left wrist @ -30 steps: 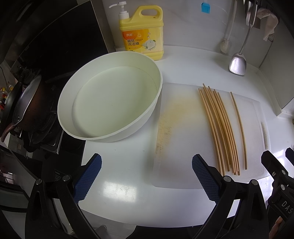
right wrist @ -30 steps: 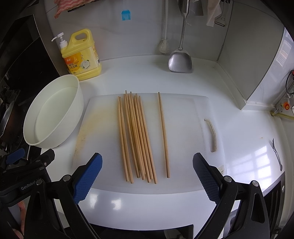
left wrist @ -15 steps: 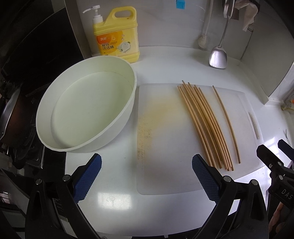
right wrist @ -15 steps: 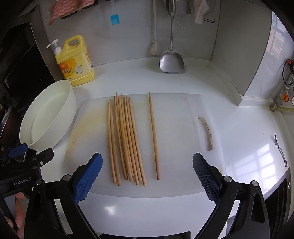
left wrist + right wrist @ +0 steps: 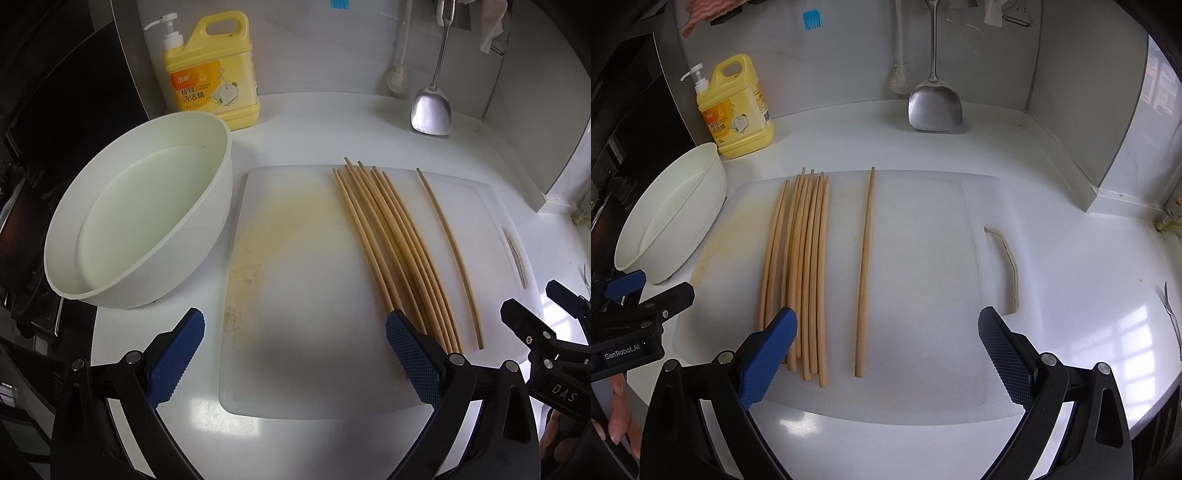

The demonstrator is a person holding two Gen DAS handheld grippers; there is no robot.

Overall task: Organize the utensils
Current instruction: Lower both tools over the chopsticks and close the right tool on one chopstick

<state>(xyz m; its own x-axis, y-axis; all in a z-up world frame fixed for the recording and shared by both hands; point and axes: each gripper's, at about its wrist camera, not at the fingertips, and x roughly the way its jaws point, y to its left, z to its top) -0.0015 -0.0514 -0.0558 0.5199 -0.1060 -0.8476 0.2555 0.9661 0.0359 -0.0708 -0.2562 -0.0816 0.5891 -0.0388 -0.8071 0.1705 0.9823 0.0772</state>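
On board (image 5: pixel 923 258), chopsticks (image 5: pixel 805 266) lengthwise, front-to-back

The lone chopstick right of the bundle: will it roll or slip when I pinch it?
The lone chopstick looks thin, rigid and light, so probably stiff. It lies flat on the smooth cutting board, so a nudge may roll it.

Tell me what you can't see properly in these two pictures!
- Near ends of the bunched chopsticks: the left tongs cover some in the left wrist view, the right tongs in the right wrist view.
- Spatula handle top: cut off by the frame edge in both views.
- Thin metal thing on the counter, right wrist view: too small to name.
- Soap bottle small print: too blurred to read.
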